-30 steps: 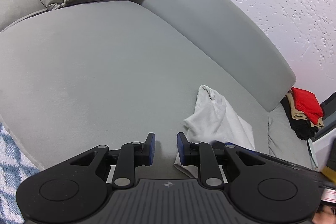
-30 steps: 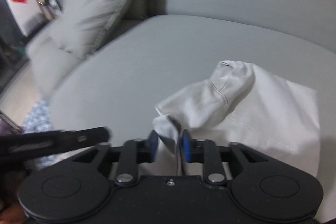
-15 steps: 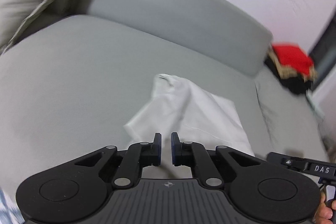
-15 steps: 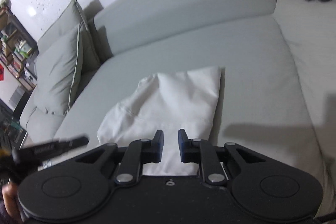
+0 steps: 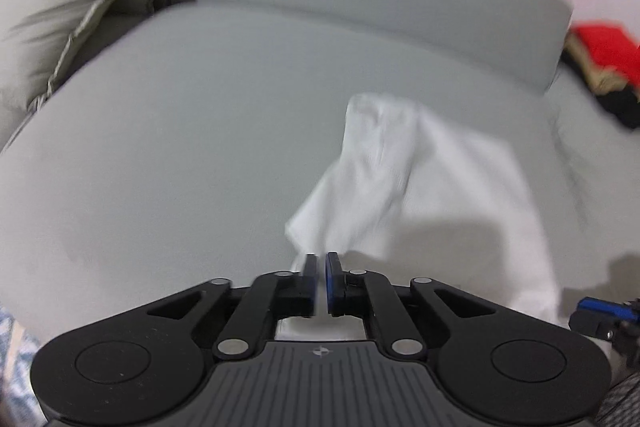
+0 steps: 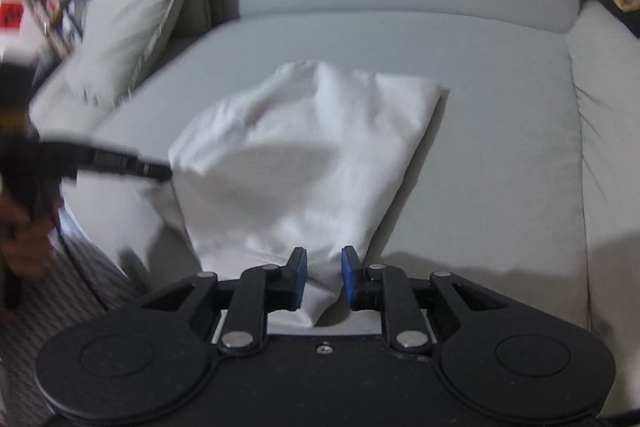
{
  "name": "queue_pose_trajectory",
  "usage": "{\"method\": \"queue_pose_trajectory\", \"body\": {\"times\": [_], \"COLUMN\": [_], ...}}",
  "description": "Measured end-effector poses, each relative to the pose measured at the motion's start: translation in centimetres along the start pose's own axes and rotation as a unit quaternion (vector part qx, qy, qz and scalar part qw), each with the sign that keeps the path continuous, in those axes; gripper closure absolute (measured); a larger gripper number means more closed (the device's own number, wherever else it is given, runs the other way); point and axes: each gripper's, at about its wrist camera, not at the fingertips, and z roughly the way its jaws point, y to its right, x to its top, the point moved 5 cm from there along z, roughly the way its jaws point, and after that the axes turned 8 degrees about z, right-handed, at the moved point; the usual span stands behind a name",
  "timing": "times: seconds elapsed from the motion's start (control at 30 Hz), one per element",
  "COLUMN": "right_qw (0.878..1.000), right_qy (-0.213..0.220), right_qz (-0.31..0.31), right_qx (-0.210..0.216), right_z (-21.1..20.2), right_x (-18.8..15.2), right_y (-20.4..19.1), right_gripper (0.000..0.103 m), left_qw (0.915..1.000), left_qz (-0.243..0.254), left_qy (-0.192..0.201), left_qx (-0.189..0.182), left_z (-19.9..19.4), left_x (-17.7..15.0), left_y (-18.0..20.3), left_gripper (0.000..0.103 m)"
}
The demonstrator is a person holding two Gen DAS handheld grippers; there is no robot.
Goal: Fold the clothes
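A white garment (image 6: 304, 163) lies on the grey sofa (image 6: 500, 163). The left hand-held gripper (image 5: 321, 267) is pinched on its near corner; the right hand-held gripper (image 6: 323, 267) stands apart around its hem.

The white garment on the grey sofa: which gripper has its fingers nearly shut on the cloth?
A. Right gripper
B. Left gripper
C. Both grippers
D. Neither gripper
B: the left gripper pinches an edge of the white garment, while the right gripper stands open around the hem.
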Motion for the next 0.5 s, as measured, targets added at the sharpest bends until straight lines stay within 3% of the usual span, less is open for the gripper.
{"method": "queue_pose_trajectory", "body": {"times": [0.03, 0.1, 0.13, 0.23, 0.37, 0.5], "right_qw": [1.000, 0.996, 0.993, 0.986, 0.974, 0.961], "right_qy": [0.006, 0.020, 0.022, 0.022, 0.022, 0.008], "right_qz": [0.019, 0.074, 0.099, 0.144, 0.203, 0.246], "right_qx": [0.013, 0.044, 0.057, 0.076, 0.100, 0.127], "right_z": [-0.4, -0.5, -0.1, 1.3, 3.3, 5.6], "right_x": [0.7, 2.1, 2.8, 3.7, 5.0, 5.9], "right_y": [0.4, 1.3, 1.7, 2.8, 4.1, 5.3], "right_gripper": [0.078, 0.068, 0.067, 0.067, 0.067, 0.067], "left_qw": [0.9998, 0.9987, 0.9979, 0.9936, 0.9883, 0.9788], "left_qz": [-0.001, -0.012, -0.026, -0.067, -0.101, -0.135], "left_qy": [0.017, 0.037, 0.041, 0.052, -0.004, -0.057], "left_qx": [-0.005, -0.032, -0.043, -0.074, -0.114, -0.143], "left_z": [-0.3, -0.2, 0.4, 2.2, 7.2, 11.6], "left_x": [0.7, 2.5, 3.5, 6.6, 9.2, 9.6], "left_y": [-0.1, 0.1, 0.0, -0.3, 0.4, 0.4], "left_gripper": [0.090, 0.066, 0.064, 0.064, 0.065, 0.069]}}
